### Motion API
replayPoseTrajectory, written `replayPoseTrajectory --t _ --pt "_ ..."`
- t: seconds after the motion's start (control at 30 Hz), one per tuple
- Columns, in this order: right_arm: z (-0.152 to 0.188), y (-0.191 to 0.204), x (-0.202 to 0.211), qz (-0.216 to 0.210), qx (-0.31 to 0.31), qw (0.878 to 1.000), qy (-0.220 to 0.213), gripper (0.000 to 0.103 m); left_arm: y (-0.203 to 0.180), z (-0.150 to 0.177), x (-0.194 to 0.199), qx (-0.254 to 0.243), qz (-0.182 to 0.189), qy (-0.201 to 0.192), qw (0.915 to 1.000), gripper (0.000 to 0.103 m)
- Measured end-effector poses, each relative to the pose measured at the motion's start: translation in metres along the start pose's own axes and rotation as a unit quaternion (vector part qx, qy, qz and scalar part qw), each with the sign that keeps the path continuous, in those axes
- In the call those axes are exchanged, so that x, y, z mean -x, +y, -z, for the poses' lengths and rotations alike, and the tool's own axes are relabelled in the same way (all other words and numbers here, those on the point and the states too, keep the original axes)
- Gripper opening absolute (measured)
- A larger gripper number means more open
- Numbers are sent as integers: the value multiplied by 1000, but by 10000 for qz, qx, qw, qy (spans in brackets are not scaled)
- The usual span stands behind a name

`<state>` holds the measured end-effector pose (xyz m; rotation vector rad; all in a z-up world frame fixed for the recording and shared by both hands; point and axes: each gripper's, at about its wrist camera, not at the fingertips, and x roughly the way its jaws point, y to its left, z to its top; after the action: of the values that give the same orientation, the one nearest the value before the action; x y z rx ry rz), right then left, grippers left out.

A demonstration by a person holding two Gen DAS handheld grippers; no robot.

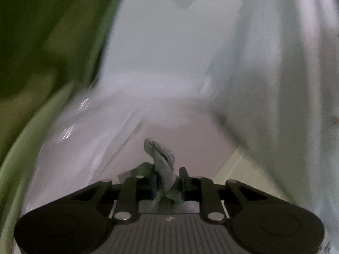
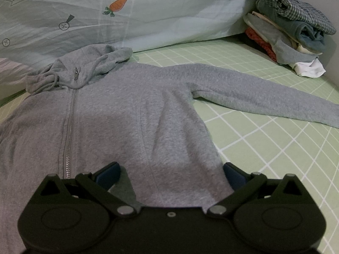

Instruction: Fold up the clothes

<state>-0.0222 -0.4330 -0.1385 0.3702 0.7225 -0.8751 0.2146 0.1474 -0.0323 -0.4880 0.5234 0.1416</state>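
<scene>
Left gripper [image 1: 167, 185]: jaws nearly together, pinching a bunched fold of grey knit fabric [image 1: 162, 158] that sticks up between the pads. Background badly blurred; pale cloth and a green surface only.

Right gripper [image 2: 171, 174]: jaws spread wide, blue pads standing either side of the lower hem, not pressing it. Grey zip-up hooded sweatshirt [image 2: 127, 114] lies flat, front up, on the green checked bedsheet [image 2: 264, 139], one sleeve stretched out right. Stack of folded clothes [image 2: 290, 33] sits far right.

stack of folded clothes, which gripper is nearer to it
Right. The right gripper sits open at the grey hoodie's hem, the stack of folded clothes beyond it. The left gripper's blurred view shows no stack.
</scene>
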Motion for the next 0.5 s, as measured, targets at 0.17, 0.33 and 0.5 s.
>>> replayPoseTrajectory --t 0.17,0.33,0.5 --pt "0 0 0 -4 -1 10000 14 103 -8 -15 19 -447 306 -973 9938 30" --pt "2 1 1 24 -13 10000 -46 103 38 28 4 183 -705 396 9966 30" --pt "2 3 1 46 -29 10000 -21 103 67 46 17 632 -950 830 9900 38"
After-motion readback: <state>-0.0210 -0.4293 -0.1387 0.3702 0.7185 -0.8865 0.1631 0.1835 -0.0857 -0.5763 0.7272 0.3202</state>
